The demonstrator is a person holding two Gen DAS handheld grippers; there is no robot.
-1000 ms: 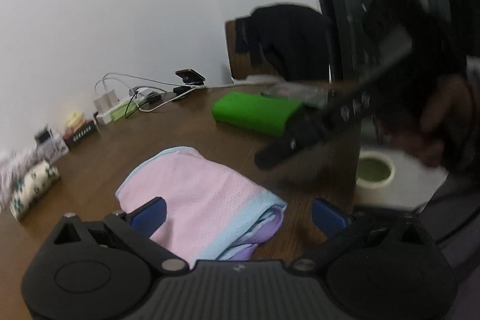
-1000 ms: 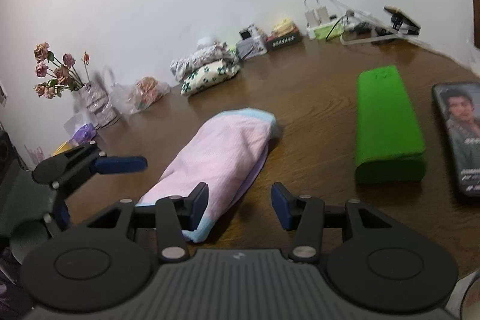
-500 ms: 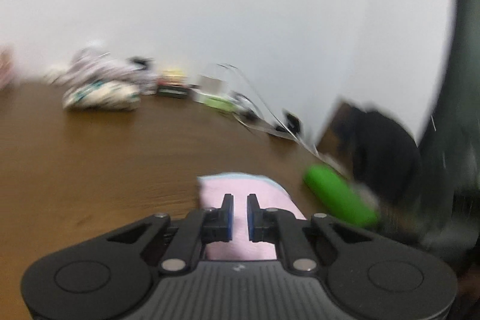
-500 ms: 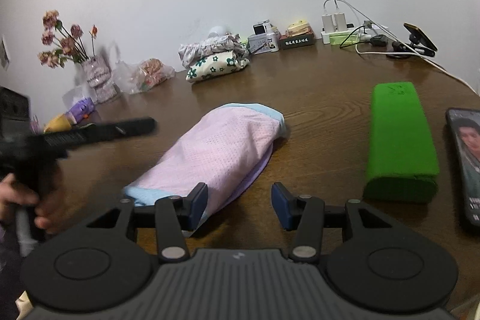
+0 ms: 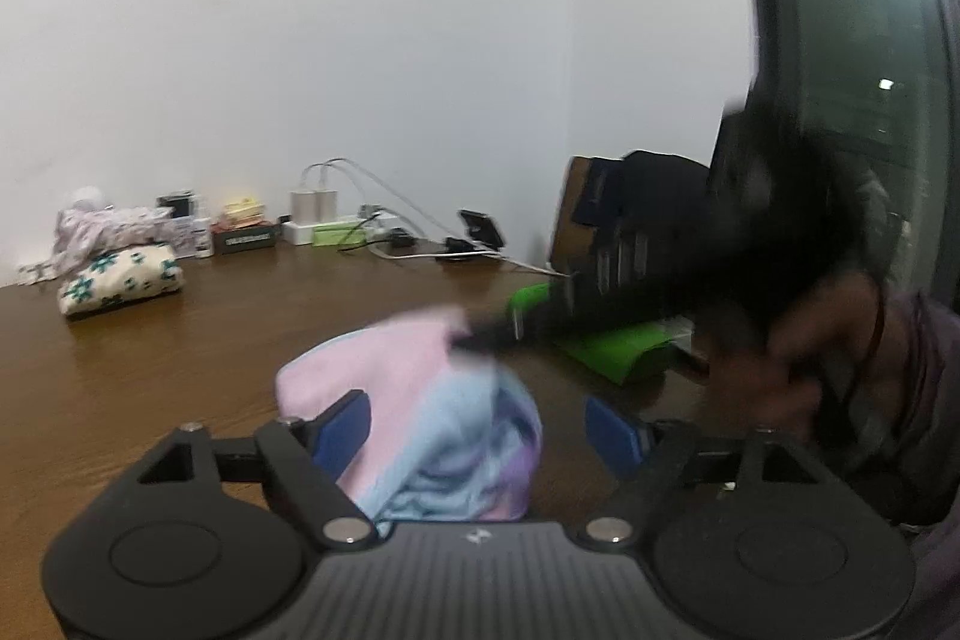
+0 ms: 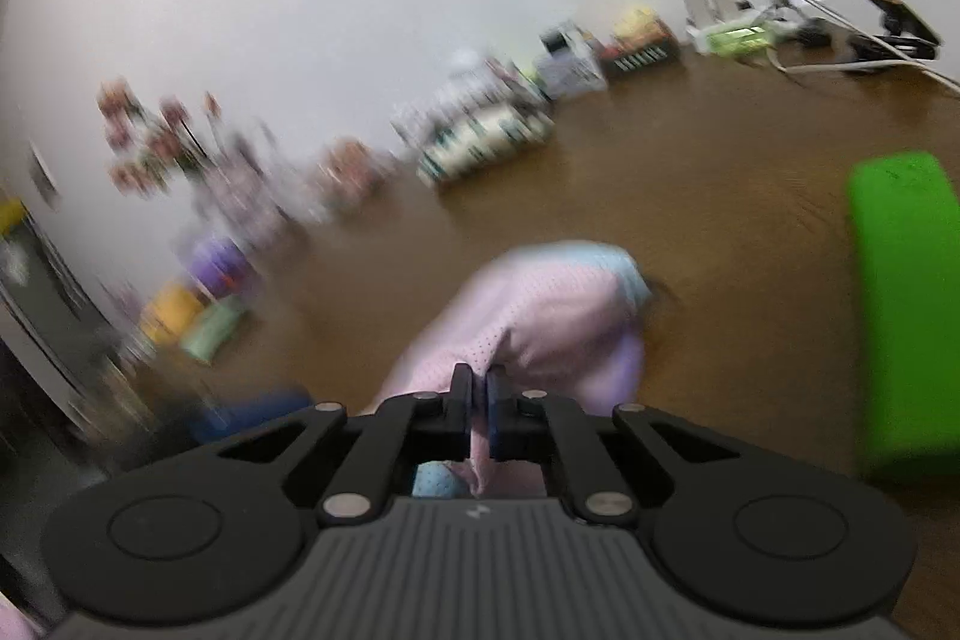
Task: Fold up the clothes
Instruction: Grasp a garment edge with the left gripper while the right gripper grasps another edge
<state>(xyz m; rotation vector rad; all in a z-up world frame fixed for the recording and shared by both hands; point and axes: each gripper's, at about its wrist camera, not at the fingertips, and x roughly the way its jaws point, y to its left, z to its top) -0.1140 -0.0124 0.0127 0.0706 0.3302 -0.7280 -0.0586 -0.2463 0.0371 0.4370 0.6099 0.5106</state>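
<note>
A pink mesh garment point(image 5: 390, 370) with light blue trim lies bunched on the brown table point(image 5: 180, 340). My left gripper point(image 5: 474, 406) is opening, its blue pads standing wide on either side of the garment's blue end without pressing it. In the right wrist view my right gripper point(image 6: 478, 373) is shut on a pinch of the pink garment point(image 6: 552, 304) at its near edge. From the left wrist view, the right gripper point(image 5: 474, 340) shows as a dark blur touching the cloth's top, with a person's hand point(image 5: 798, 340) behind it.
A green pouch point(image 5: 618, 352) point(image 6: 900, 292) lies right of the garment. Folded floral clothes point(image 5: 120, 280), small boxes, a power strip point(image 5: 336, 232) with cables and a phone stand line the wall. Flowers point(image 6: 162, 142) stand far left. A chair with dark cloth point(image 5: 630, 208) is at the table's end.
My right gripper has closed on the garment's near edge and lifted the cloth a little. My left gripper shut, then spread wide again around the blue end, and its view swung.
</note>
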